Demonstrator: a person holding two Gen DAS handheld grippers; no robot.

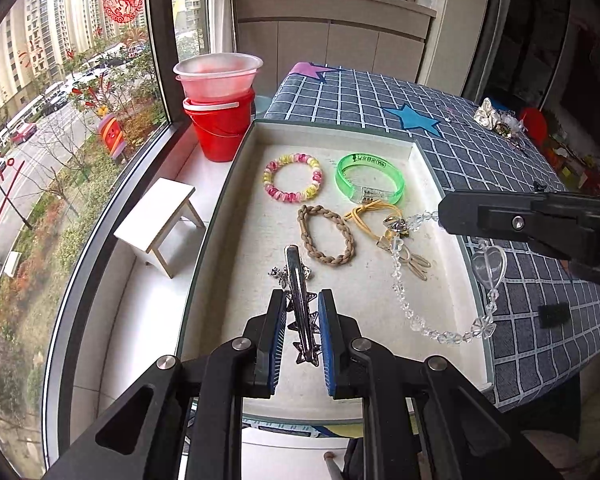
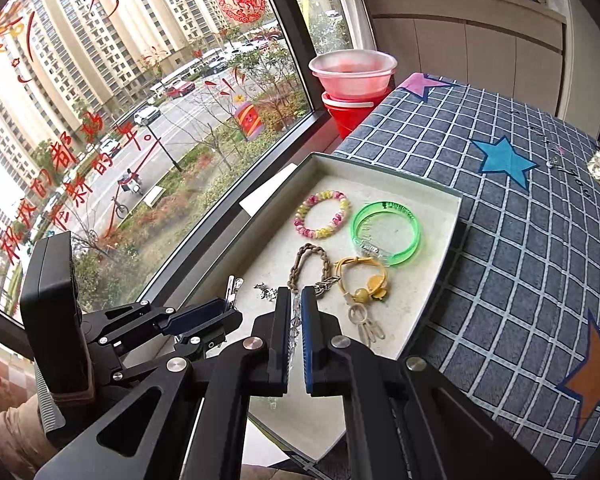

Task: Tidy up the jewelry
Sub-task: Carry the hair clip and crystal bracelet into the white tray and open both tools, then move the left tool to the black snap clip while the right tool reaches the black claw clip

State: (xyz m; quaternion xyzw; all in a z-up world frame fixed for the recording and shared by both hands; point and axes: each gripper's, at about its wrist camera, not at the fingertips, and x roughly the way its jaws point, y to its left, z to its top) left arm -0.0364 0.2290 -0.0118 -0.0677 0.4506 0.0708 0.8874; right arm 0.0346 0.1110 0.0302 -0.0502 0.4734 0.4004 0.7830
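A shallow white tray (image 1: pixel 424 168) lies on the checked tablecloth. In it are a pink-yellow bead bracelet (image 1: pixel 293 179), a green bangle (image 1: pixel 370 179), a braided tan band (image 1: pixel 327 240) and a yellow cord charm (image 1: pixel 384 224). My left gripper (image 1: pixel 302 312) is shut on a silver star hair clip (image 1: pixel 300 300) above the tray's near end. My right gripper (image 2: pixel 296 312) is shut on a clear crystal bead chain (image 1: pixel 452 320), which hangs over the tray's right edge. The tray also shows in the right wrist view (image 2: pixel 458 216).
A red bucket (image 1: pixel 220 128) with plastic bowls stacked in it and a small white stool (image 1: pixel 160 224) stand on the window ledge to the left. More jewelry (image 1: pixel 500 120) is piled at the table's far right. A large window (image 2: pixel 100 120) runs along the left.
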